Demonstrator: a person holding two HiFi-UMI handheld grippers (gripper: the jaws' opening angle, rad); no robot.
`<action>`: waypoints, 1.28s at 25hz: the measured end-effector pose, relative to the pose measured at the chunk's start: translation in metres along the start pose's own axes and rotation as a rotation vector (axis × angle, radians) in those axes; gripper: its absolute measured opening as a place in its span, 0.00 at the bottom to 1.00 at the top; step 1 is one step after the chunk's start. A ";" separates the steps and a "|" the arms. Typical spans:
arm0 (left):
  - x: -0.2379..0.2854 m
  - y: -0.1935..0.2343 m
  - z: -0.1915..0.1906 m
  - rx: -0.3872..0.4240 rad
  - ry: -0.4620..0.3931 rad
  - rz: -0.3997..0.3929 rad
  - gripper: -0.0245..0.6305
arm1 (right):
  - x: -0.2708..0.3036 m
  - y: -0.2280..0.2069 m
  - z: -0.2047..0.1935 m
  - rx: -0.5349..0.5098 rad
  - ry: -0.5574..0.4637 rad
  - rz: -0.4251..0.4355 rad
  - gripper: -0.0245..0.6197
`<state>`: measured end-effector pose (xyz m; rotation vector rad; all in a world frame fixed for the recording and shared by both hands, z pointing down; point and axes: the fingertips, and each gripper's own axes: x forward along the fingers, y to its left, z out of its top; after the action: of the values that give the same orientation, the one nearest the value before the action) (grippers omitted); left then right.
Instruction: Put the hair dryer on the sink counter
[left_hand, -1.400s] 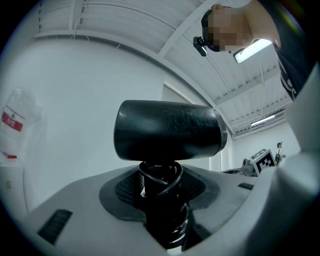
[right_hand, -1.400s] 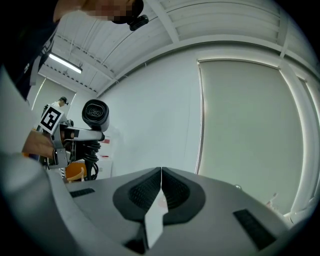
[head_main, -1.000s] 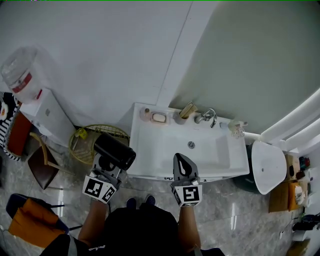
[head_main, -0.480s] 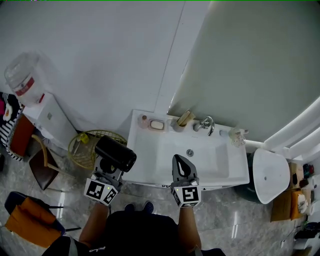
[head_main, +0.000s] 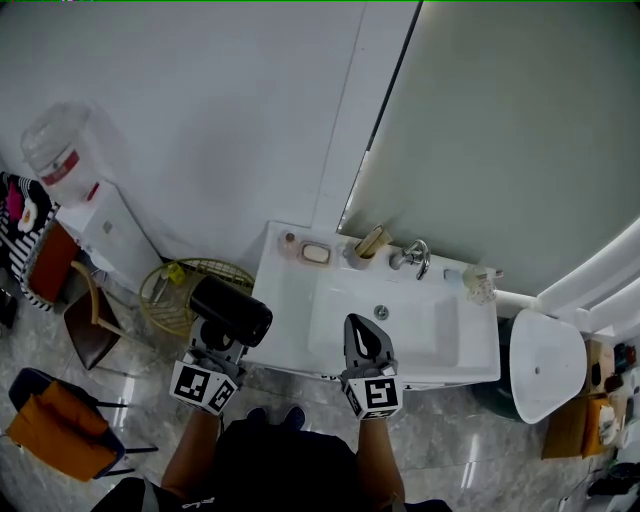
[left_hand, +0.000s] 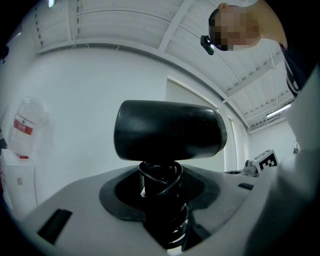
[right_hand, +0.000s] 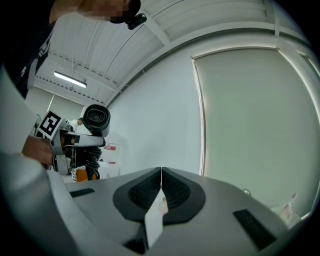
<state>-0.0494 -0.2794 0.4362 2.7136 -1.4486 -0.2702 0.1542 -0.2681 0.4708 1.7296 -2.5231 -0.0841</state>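
The black hair dryer (head_main: 231, 309) stands upright in my left gripper (head_main: 214, 343), just off the left front corner of the white sink counter (head_main: 284, 289). In the left gripper view its barrel (left_hand: 167, 131) lies crosswise above the jaws. These jaws are shut on the handle, which has the cord wound around it (left_hand: 160, 186). My right gripper (head_main: 365, 345) hovers over the front rim of the basin, shut and empty, its pads (right_hand: 161, 188) meeting. From the right gripper view the hair dryer (right_hand: 96, 119) shows at the far left.
At the back of the counter are a soap dish (head_main: 316, 253), a cup (head_main: 360, 250) and the faucet (head_main: 412, 256). A wire basket (head_main: 182, 285) and a water dispenser (head_main: 90, 215) stand on the left. A chair (head_main: 85, 322) is nearby and a toilet (head_main: 543, 362) on the right.
The sink has slid slightly up in the head view. Both grippers keep their places in front of it, and the left one still holds the hair dryer.
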 end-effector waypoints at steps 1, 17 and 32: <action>-0.001 -0.002 0.000 0.000 0.001 0.007 0.36 | -0.002 0.000 0.000 0.003 -0.002 0.007 0.08; 0.019 0.005 -0.039 -0.079 0.131 0.060 0.36 | -0.003 -0.011 -0.004 0.020 -0.004 -0.012 0.08; 0.067 0.046 -0.157 -0.260 0.431 0.115 0.36 | 0.012 -0.016 -0.007 0.059 0.005 -0.064 0.08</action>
<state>-0.0221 -0.3660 0.5874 2.2888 -1.3282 0.1195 0.1651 -0.2850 0.4768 1.8301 -2.4905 -0.0095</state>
